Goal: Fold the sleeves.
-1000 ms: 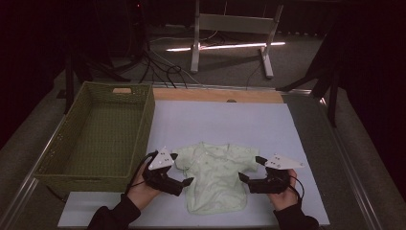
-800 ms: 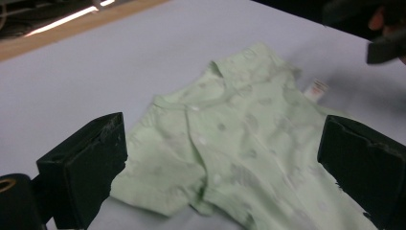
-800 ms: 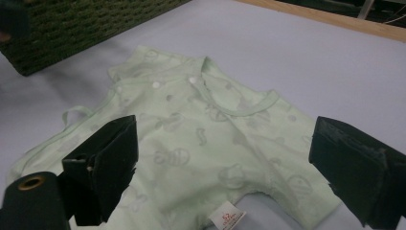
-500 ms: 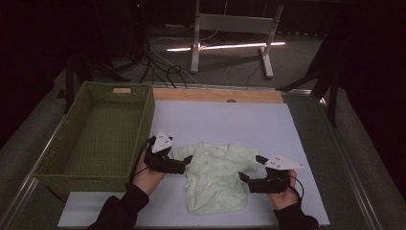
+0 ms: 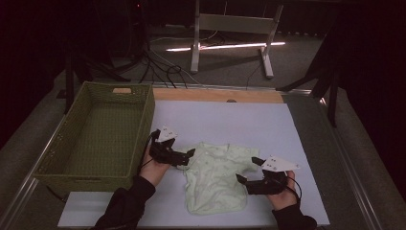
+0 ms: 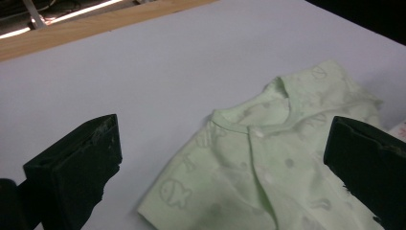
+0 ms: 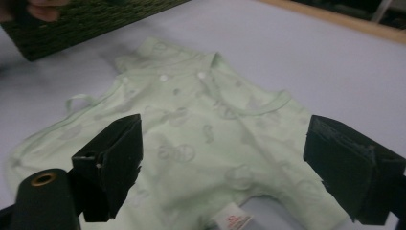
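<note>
A pale green baby shirt [image 5: 215,179] with a faint print lies flat on the white mat [image 5: 249,124], neck away from the person. My left gripper [image 5: 188,158] is at the shirt's left shoulder, open. In the left gripper view its jaws stand wide apart and empty [image 6: 225,143], with the shirt's [image 6: 273,163] collar and snaps between and beyond them. My right gripper [image 5: 247,170] is open at the shirt's right edge. Its view looks across the shirt [image 7: 191,124], with the jaws [image 7: 227,143] spread and nothing between them, and a white label [image 7: 232,221] at the near hem.
A green woven basket [image 5: 52,158] stands empty at the left of the mat, close to the left hand; its wall [image 7: 86,19] shows in the right gripper view. A wooden strip [image 5: 215,95] borders the mat's far side. Metal table rails run along both sides.
My left gripper has moved away from the person, from beside the shirt's lower left up to its left shoulder. The right gripper has stayed almost still.
</note>
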A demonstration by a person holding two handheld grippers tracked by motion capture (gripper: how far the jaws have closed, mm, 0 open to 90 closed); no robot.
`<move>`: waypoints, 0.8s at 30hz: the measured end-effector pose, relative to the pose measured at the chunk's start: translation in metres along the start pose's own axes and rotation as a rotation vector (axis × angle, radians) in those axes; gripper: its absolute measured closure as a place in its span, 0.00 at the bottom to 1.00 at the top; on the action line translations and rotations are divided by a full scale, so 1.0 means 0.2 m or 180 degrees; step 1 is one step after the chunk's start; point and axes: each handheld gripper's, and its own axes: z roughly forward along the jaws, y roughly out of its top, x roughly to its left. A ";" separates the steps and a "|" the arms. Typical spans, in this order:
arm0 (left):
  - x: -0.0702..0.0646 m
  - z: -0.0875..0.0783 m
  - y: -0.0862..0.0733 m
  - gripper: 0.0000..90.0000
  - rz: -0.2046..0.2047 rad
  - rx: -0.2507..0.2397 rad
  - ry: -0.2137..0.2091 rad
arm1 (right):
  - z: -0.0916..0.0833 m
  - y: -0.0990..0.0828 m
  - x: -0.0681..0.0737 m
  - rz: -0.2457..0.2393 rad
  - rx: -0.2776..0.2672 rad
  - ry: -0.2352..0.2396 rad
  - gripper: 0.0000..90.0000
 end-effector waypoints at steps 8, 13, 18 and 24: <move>0.09 0.10 -0.04 0.05 -0.0294 0.0193 0.0170 | 0.02 -0.01 0.00 0.0029 -0.0070 0.0147 0.17; 0.14 0.14 -0.09 0.18 -0.0465 0.0353 0.0224 | 0.01 -0.01 -0.01 -0.0016 -0.0113 0.0109 0.15; 0.16 0.16 -0.12 0.31 -0.0481 0.0532 0.0371 | 0.01 -0.01 0.00 -0.0030 -0.0116 0.0081 0.15; 0.18 0.18 -0.15 0.43 -0.0491 0.0676 0.0406 | 0.01 -0.01 0.00 -0.0022 -0.0115 0.0071 0.14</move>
